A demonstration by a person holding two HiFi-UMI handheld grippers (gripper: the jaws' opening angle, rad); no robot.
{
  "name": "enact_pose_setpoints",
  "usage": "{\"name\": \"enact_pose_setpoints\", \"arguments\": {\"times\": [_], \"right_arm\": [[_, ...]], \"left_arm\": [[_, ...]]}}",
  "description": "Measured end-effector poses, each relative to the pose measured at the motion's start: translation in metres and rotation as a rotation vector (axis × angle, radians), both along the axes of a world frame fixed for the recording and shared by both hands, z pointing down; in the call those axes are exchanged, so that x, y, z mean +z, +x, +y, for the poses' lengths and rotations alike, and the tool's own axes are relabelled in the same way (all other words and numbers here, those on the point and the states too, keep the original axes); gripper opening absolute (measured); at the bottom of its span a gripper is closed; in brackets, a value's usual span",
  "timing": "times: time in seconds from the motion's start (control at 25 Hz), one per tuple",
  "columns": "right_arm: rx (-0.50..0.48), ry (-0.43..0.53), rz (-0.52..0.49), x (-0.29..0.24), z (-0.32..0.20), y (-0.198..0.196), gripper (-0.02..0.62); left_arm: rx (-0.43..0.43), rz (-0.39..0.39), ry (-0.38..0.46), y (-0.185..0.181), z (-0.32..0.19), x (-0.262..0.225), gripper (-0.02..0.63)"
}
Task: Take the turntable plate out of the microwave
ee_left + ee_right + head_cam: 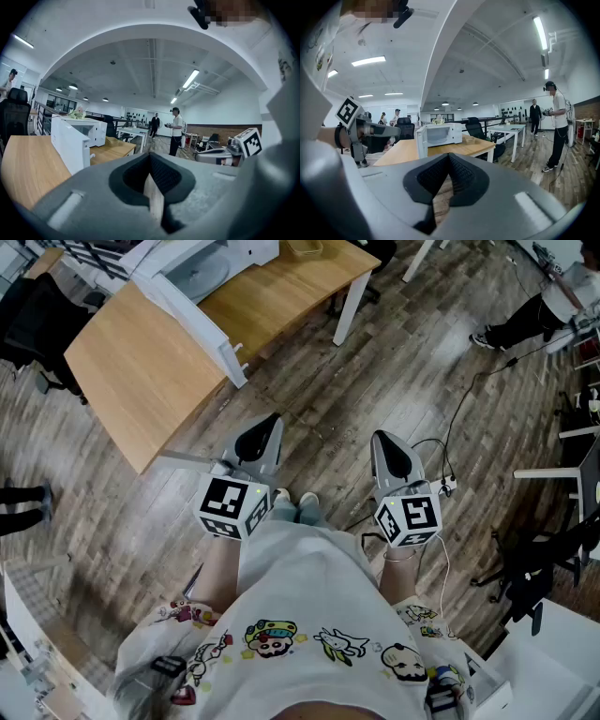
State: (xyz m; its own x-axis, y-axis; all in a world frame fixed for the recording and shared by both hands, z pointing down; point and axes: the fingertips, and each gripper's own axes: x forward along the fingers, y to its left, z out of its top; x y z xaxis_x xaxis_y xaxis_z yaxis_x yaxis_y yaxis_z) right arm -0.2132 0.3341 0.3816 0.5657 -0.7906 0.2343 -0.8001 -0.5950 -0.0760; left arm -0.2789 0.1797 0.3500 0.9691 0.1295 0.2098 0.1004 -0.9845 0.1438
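A white microwave [202,268] stands on the far end of a wooden table [141,381], its door [187,320] swung open toward me. Inside its cavity a pale greyish round plate [197,279] shows dimly. The microwave [440,133] also shows open in the right gripper view, and from the side [86,131] in the left gripper view. My left gripper [270,423] and right gripper [380,439] hang side by side over the wood floor, well short of the table. Both are shut with nothing held, their jaws closed together [151,176] [449,180].
A small shallow tray [305,247] sits on the table beside the microwave. A black office chair [37,324] stands left of the table. A cable [459,409] trails over the floor at right, where a person [544,306] stands. White desks [511,129] lie further back.
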Motion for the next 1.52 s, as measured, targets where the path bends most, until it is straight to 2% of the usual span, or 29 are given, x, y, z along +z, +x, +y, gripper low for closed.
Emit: {"name": "enact_pose_setpoints", "arguments": {"times": [0.48,1.0,1.28,1.52], "right_arm": [[0.017,0.039,0.006,-0.002,0.023,0.014,0.005],[-0.049,0.084,-0.004,-0.003,0.028,0.017,0.078],[-0.065,0.083,-0.029,0.009,0.011,0.050,0.104],[-0.070,0.082,-0.038,0.011,-0.018,0.099,0.113]], "left_arm": [[0.001,0.016,0.001,0.017,0.018,0.003,0.001],[-0.059,0.016,-0.006,0.020,0.024,0.007,0.075],[-0.078,0.002,-0.016,0.052,0.006,0.018,0.103],[-0.088,0.015,-0.015,0.100,-0.022,0.015,0.110]]}}
